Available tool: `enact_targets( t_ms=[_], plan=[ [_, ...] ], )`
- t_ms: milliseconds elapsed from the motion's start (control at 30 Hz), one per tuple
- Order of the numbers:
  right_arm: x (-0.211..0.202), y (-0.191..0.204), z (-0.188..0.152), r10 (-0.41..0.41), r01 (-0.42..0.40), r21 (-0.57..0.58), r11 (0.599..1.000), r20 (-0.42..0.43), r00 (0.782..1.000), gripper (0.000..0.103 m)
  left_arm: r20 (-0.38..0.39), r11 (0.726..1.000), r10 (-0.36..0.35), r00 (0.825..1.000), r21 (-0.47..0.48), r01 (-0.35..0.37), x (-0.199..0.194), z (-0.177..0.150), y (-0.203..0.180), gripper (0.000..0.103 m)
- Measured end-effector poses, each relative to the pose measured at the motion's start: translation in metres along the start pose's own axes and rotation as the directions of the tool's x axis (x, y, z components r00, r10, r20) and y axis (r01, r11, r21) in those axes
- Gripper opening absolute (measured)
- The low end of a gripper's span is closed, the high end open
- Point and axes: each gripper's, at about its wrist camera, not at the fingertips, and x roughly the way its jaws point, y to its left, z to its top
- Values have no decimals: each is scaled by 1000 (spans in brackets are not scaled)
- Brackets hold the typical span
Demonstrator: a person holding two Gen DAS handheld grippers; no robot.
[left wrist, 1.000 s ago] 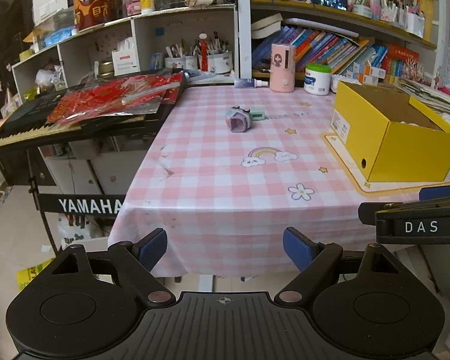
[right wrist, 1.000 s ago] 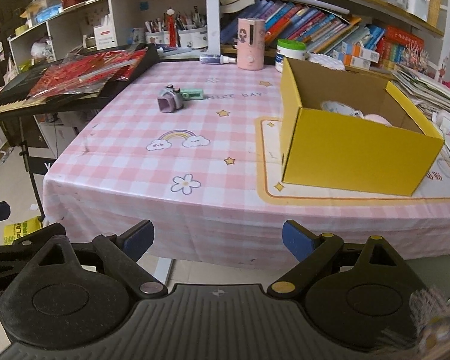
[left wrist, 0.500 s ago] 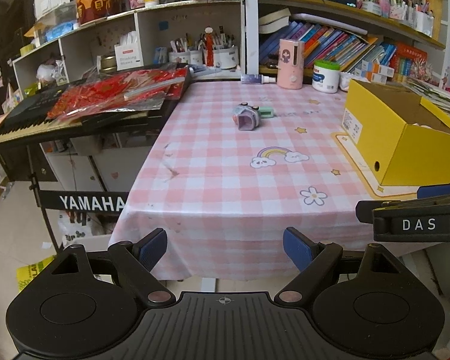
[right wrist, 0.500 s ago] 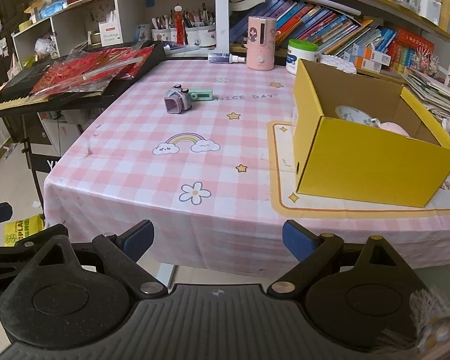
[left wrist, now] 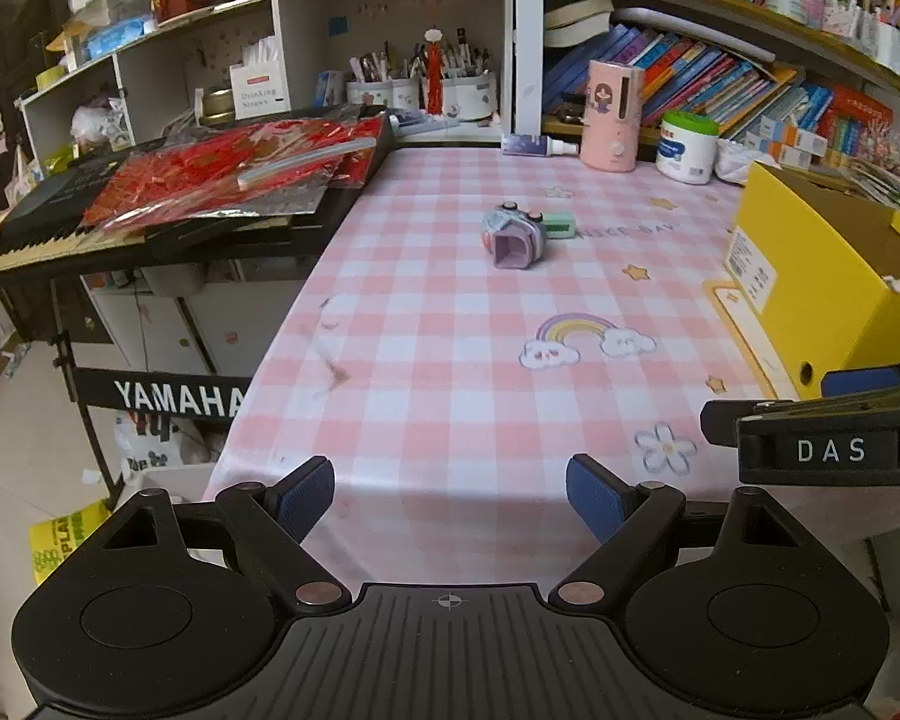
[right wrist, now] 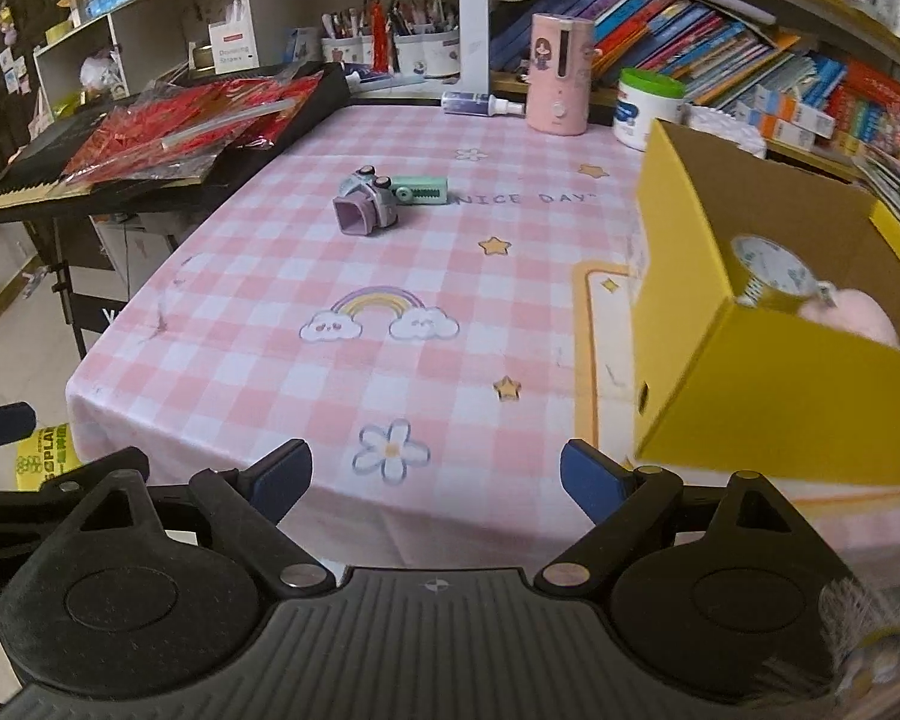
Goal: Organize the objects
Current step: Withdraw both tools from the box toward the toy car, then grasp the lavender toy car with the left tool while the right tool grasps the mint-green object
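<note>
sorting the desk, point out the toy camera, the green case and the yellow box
toy camera (right wrist: pixel 366 207): right wrist view, on its body.
green case (right wrist: pixel 423 190): right wrist view, on its ribbed side.
yellow box (right wrist: pixel 792 408): right wrist view, on its near wall.

Cluttered bookshelves (left wrist: pixel 720 78) behind pink-checked table (left wrist: pixel 450 360)

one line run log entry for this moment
left gripper open, empty | right gripper open, empty | toy camera beside green stapler, on tablecloth | yellow box holds tape roll

Left tongs (left wrist: pixel 450 495) and right tongs (right wrist: pixel 435 480) both gape wide, holding nothing.
</note>
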Motion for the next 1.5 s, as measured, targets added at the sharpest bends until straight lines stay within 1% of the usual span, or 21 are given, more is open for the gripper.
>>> enact_targets(
  t_ms=[167, 300, 467, 633, 800, 1000, 1200, 1333, 1367, 1400, 1433, 1467, 1500],
  plan=[
    [22, -7, 25, 31, -31, -17, 999, -2, 1000, 88, -8, 1000, 11, 1000, -11, -11, 22, 21, -4, 87],
    [37, -15, 45, 52, -51, -25, 998, 6, 999, 85, -7, 1000, 7, 1000, -17, -8, 38, 40, -10, 87],
    [53, -32, 74, 78, -78, 2, 997, 33, 996, 82, -2, 1000, 10, 1000, -17, -10, 58, 63, -15, 87],
    [71, -42, 107, 101, -103, 23, 994, 53, 993, 81, 8, 1000, 11, 1000, -13, -11, 83, 87, -19, 87],
    [91, -49, 141, 109, -112, 44, 993, 67, 992, 81, 19, 1000, 1, 1000, -11, -1, 112, 111, -28, 87],
    [111, -52, 175, 110, -113, 41, 993, 82, 991, 81, 7, 1000, -18, 1000, 11, 17, 151, 130, -43, 87],
    [131, -59, 196, 86, -90, 35, 995, 95, 992, 81, -13, 999, -35, 999, 11, 35, 186, 140, -51, 86],
    [144, -68, 203, 74, -79, 60, 995, 78, 994, 81, -31, 999, -32, 999, -9, 32, 209, 145, -52, 85],
    [147, -69, 205, 72, -77, 61, 995, 75, 995, 81, -34, 999, -32, 999, -13, 32, 214, 145, -52, 82],
    [149, -70, 206, 70, -75, 60, 995, 71, 995, 81, -38, 999, -31, 999, -15, 31, 218, 146, -52, 76],
    [152, -70, 206, 70, -74, 57, 996, 68, 995, 81, -45, 999, -33, 998, -18, 32, 222, 146, -51, 72],
    [155, -70, 207, 71, -75, 55, 996, 64, 995, 81, -53, 999, -37, 998, -22, 36, 226, 146, -51, 61],
    [157, -70, 207, 74, -77, 53, 996, 58, 996, 81, -63, 999, -40, 997, -23, 38, 229, 146, -51, 56]
  ],
)
